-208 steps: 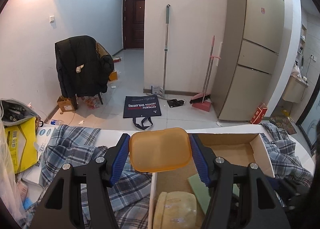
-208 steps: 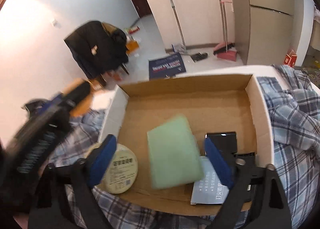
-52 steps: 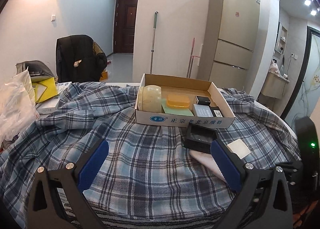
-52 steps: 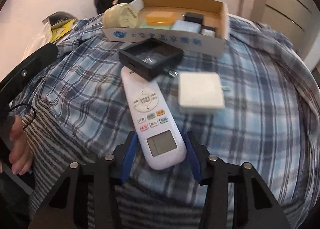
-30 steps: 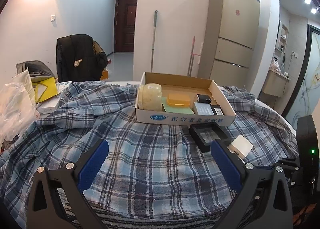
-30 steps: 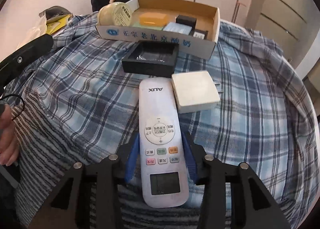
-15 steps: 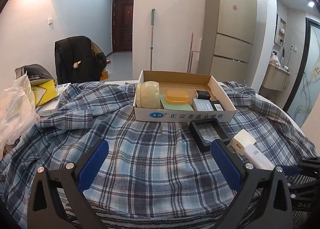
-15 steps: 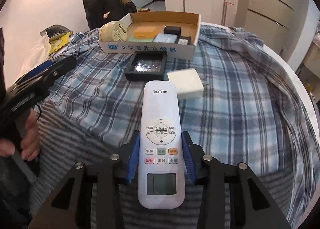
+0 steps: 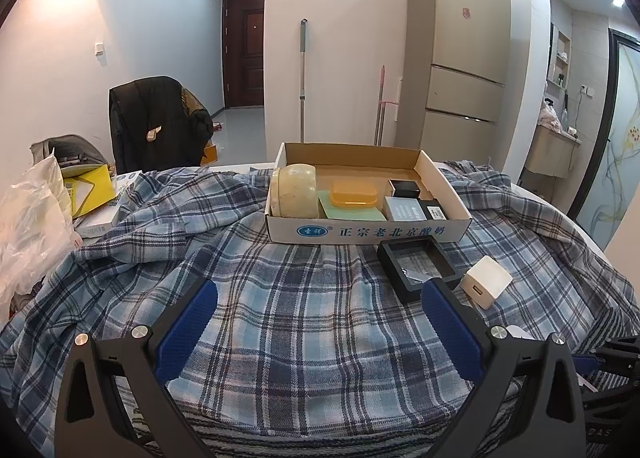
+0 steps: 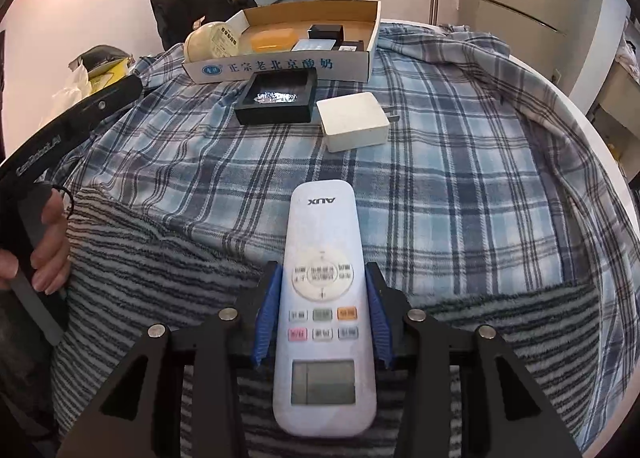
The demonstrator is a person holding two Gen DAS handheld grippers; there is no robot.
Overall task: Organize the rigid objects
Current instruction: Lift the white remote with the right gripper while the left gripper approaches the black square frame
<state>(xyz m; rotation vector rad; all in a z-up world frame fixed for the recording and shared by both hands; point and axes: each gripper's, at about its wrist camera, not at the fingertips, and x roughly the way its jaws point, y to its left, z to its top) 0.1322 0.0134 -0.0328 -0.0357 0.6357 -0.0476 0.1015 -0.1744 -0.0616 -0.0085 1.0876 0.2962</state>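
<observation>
My right gripper (image 10: 322, 290) is shut on a white remote control (image 10: 323, 310), its blue pads pressing both long sides, held above the near part of the plaid cloth. Farther off lie a white charger block (image 10: 353, 121) (image 9: 485, 286) and a black square case (image 10: 277, 97) (image 9: 418, 264), just in front of the cardboard box (image 10: 280, 66) (image 9: 366, 233). The box holds a round cream tin (image 9: 294, 195), an orange container (image 9: 354, 193), a green pad and small dark boxes. My left gripper (image 9: 318, 322) stands open over bare cloth, nothing between its fingers.
A plaid cloth (image 9: 280, 298) covers the round table, with a striped fabric (image 10: 160, 270) at the near edge. Plastic bags and a yellow packet (image 9: 86, 187) crowd the left side. A hand (image 10: 46, 254) holds the left gripper's handle. A chair with a dark jacket (image 9: 156, 121) stands behind.
The right gripper has lifted the remote off the cloth and drawn it back toward the near edge, away from the charger and black case. The left gripper has stayed put.
</observation>
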